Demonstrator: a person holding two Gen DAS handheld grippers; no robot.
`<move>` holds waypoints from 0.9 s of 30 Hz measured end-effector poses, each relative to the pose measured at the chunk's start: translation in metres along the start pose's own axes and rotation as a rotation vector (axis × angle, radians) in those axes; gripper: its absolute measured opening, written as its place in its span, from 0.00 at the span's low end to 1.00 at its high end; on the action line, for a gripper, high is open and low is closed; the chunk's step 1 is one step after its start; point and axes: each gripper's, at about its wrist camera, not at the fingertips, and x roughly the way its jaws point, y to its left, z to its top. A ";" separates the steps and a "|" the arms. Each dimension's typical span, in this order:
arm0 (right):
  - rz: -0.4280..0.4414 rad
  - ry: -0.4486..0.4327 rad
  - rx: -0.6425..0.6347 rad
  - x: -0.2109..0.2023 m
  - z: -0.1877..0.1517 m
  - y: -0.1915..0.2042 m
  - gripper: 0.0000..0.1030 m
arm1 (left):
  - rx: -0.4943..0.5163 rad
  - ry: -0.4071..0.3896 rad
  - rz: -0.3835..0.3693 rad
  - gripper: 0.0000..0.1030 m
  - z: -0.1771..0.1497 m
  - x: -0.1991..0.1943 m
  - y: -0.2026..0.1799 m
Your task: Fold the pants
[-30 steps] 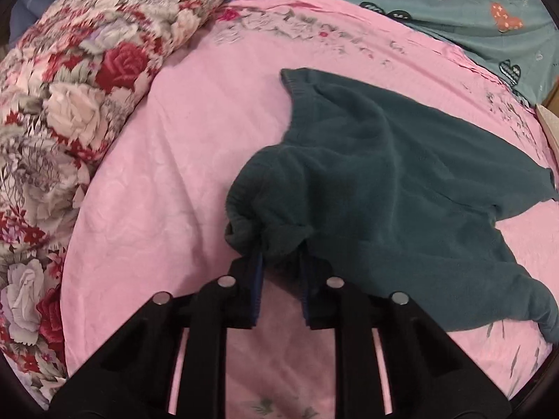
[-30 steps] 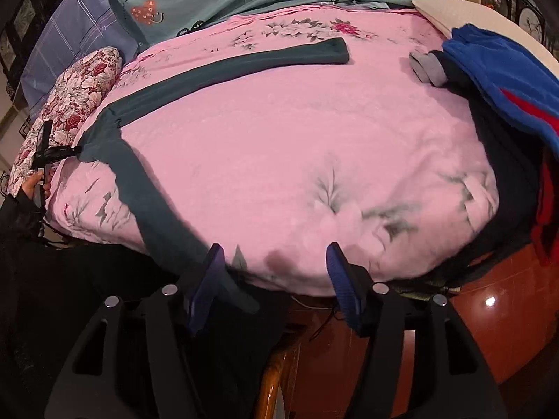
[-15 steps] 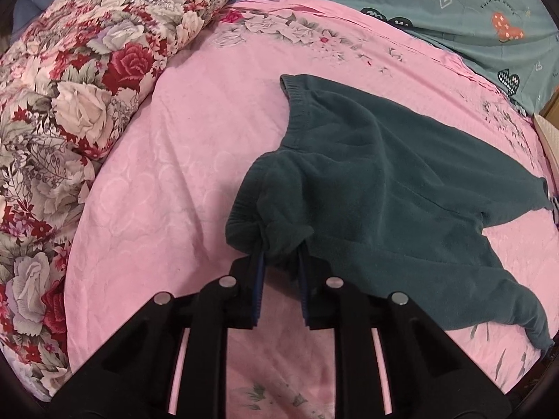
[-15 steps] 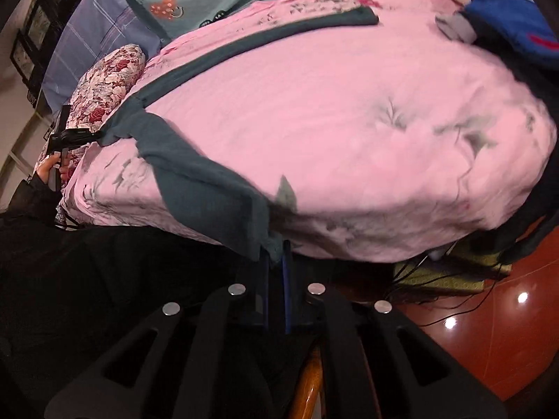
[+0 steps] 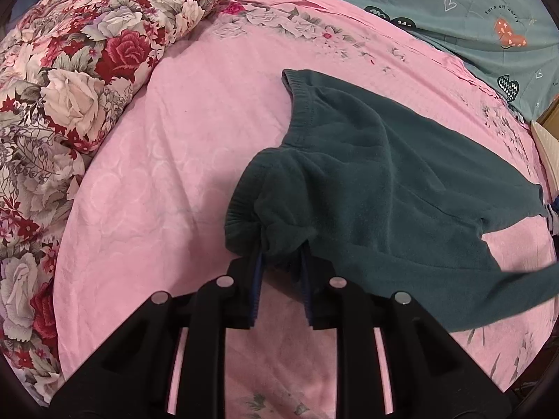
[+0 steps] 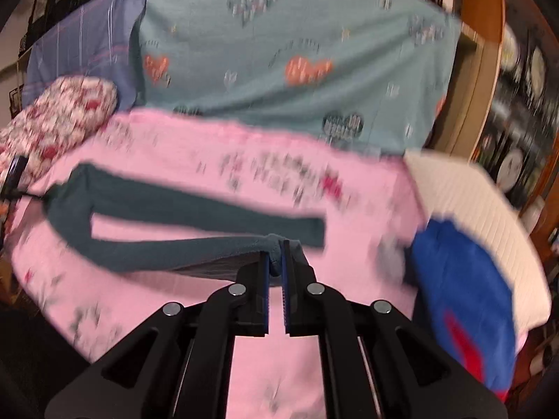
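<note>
The dark green pants (image 5: 384,188) lie on the pink bed (image 5: 181,160). The left tool (image 5: 281,262) pinches the bunched waistband right at its tips. The right tool (image 6: 276,258) is pressed together on a pant leg end, lifted off the bed. That view is blurry, but a blue cloth (image 6: 464,296) seems to lie right of the tool.

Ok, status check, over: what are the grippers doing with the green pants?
Left gripper shut on pants waistband. Right gripper shut on a leg end, lifted off the pink bedspread. Blue garment lies beside.
</note>
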 end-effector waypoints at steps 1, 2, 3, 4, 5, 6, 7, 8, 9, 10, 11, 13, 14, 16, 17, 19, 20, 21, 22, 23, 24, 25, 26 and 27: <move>-0.022 -0.078 -0.044 -0.008 0.011 0.001 0.05 | 0.002 -0.001 -0.002 0.21 -0.001 -0.001 0.000; -0.039 -0.131 -0.079 -0.015 0.013 0.000 0.05 | 0.005 -0.002 -0.005 0.23 -0.003 -0.002 0.000; -0.044 -0.150 -0.121 -0.017 0.007 0.000 0.05 | 0.006 0.000 -0.008 0.23 -0.005 -0.002 0.001; -0.041 -0.129 -0.151 -0.012 -0.004 -0.003 0.05 | 0.006 0.004 -0.009 0.24 -0.008 -0.002 0.003; -0.022 -0.044 -0.168 0.003 -0.026 -0.010 0.05 | 0.004 0.010 -0.014 0.26 -0.011 -0.001 0.004; -0.030 0.060 -0.192 0.024 -0.055 -0.016 0.05 | 0.003 0.018 -0.025 0.26 -0.013 0.000 0.007; -0.034 0.164 -0.206 0.043 -0.084 -0.022 0.05 | 0.007 0.020 -0.029 0.26 -0.014 0.000 0.007; -0.037 0.298 -0.206 0.067 -0.122 -0.030 0.06 | 0.014 0.028 -0.032 0.28 -0.015 -0.001 0.008; -0.044 0.362 -0.192 0.079 -0.146 -0.035 0.05 | 0.019 0.036 -0.031 0.28 -0.015 -0.001 0.007; -0.076 0.400 -0.153 0.086 -0.168 -0.044 0.05 | 0.029 0.037 -0.019 0.28 -0.015 -0.003 0.006; -0.076 0.397 -0.099 0.086 -0.176 -0.052 0.06 | 0.039 0.037 -0.010 0.28 -0.015 -0.005 0.005; -0.063 0.329 0.025 0.074 -0.177 -0.069 0.17 | 0.056 0.029 0.010 0.28 -0.013 -0.013 0.003; -0.061 0.299 0.060 0.069 -0.172 -0.074 0.34 | 0.058 0.021 0.016 0.27 -0.012 -0.018 0.003; -0.041 0.241 0.116 0.062 -0.161 -0.079 0.44 | 0.060 0.003 0.023 0.27 -0.009 -0.026 0.002; -0.020 0.236 0.132 0.065 -0.154 -0.076 0.45 | 0.062 -0.001 0.023 0.27 -0.008 -0.028 0.001; 0.039 0.244 0.166 0.075 -0.138 -0.066 0.45 | 0.066 0.010 0.028 0.27 -0.007 -0.024 -0.002; 0.066 0.254 0.181 0.081 -0.131 -0.061 0.46 | 0.066 0.019 0.032 0.27 -0.006 -0.019 -0.004; 0.094 0.268 0.205 0.089 -0.126 -0.059 0.50 | 0.066 0.026 0.031 0.27 -0.007 -0.016 -0.005; 0.118 0.287 0.235 0.097 -0.120 -0.056 0.50 | 0.065 0.032 0.029 0.27 -0.007 -0.013 -0.006; 0.131 0.315 0.265 0.104 -0.119 -0.055 0.50 | 0.062 0.037 0.030 0.27 -0.006 -0.009 -0.006; 0.134 0.336 0.285 0.111 -0.118 -0.054 0.50 | 0.059 0.041 0.028 0.27 -0.006 -0.006 -0.006; 0.133 0.360 0.296 0.119 -0.117 -0.054 0.50 | 0.055 0.046 0.025 0.27 -0.006 -0.004 -0.005; 0.131 0.383 0.298 0.128 -0.117 -0.053 0.50 | 0.054 0.047 0.024 0.27 -0.007 -0.003 -0.004; 0.134 0.403 0.293 0.135 -0.117 -0.052 0.50 | 0.057 0.048 0.025 0.27 -0.007 -0.003 -0.004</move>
